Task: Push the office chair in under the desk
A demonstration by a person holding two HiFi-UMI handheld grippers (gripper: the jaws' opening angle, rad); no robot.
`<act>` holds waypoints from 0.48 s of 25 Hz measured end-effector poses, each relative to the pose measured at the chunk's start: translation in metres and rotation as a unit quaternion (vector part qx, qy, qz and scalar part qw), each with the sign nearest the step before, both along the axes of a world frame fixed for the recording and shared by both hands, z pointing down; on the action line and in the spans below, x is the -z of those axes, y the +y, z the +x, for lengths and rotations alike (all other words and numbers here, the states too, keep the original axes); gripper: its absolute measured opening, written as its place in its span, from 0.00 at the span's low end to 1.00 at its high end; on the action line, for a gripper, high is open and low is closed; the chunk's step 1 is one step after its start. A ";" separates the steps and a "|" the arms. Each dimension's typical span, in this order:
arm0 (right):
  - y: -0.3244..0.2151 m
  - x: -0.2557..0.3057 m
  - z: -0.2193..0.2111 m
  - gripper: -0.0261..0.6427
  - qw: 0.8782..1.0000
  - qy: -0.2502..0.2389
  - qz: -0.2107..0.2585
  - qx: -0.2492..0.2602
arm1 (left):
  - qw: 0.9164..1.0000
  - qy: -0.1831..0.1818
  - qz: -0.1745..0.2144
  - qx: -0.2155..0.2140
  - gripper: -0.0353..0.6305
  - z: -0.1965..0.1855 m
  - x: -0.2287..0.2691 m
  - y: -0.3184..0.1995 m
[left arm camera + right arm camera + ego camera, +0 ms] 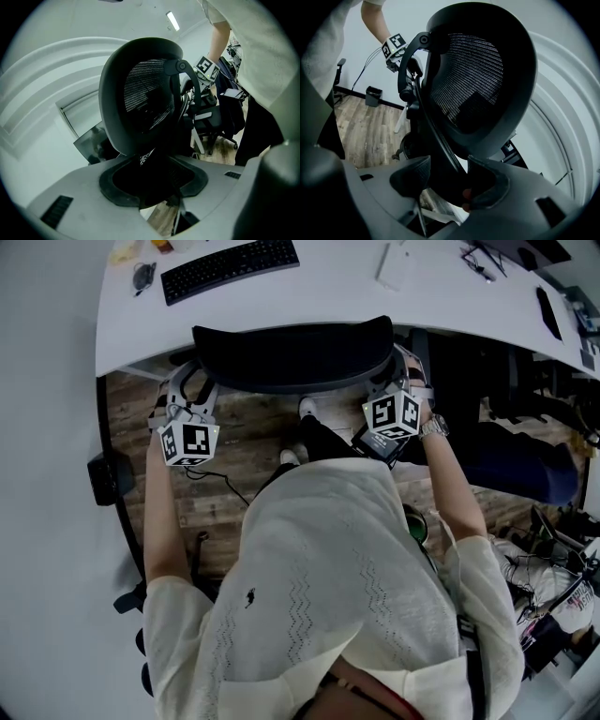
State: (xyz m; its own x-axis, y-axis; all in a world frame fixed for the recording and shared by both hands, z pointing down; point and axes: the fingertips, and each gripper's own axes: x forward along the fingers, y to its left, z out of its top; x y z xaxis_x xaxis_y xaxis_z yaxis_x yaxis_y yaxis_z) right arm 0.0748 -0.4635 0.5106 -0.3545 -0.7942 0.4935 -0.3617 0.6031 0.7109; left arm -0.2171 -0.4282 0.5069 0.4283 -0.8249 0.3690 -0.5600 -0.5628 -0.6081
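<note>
The black mesh office chair's backrest (292,357) stands at the edge of the white desk (356,296), and the seat is hidden beneath the desktop. My left gripper (192,382) is shut on the backrest's left edge. My right gripper (399,373) is shut on its right edge. In the left gripper view the backrest (140,93) fills the middle, and its frame runs down between the left gripper's (152,183) pads. In the right gripper view the backrest (480,79) rises above the right gripper (447,180), which clamps its rim.
On the desk lie a black keyboard (230,266), a white slab (394,266), glasses (480,261) and a dark flat item (548,313). A second dark chair (525,460) stands to the right. A black box (108,476) sits on the wooden floor at left, with cables (220,482) nearby.
</note>
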 end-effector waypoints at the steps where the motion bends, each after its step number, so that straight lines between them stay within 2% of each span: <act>1: 0.000 0.000 0.000 0.41 1.000 0.001 0.001 0.000 | 1.000 -0.001 0.003 0.000 0.31 0.000 0.000 0.001; 7: 0.004 0.002 0.002 0.41 1.000 -0.012 -0.004 -0.001 | 1.000 -0.004 0.019 0.012 0.31 0.000 0.002 0.004; 9: 0.006 0.004 0.003 0.41 0.999 -0.029 -0.010 -0.009 | 0.999 0.011 0.019 0.026 0.31 -0.001 0.004 0.007; 12: 0.010 0.007 0.007 0.41 0.998 -0.060 -0.018 -0.028 | 0.997 0.057 0.005 0.043 0.30 0.002 0.006 0.015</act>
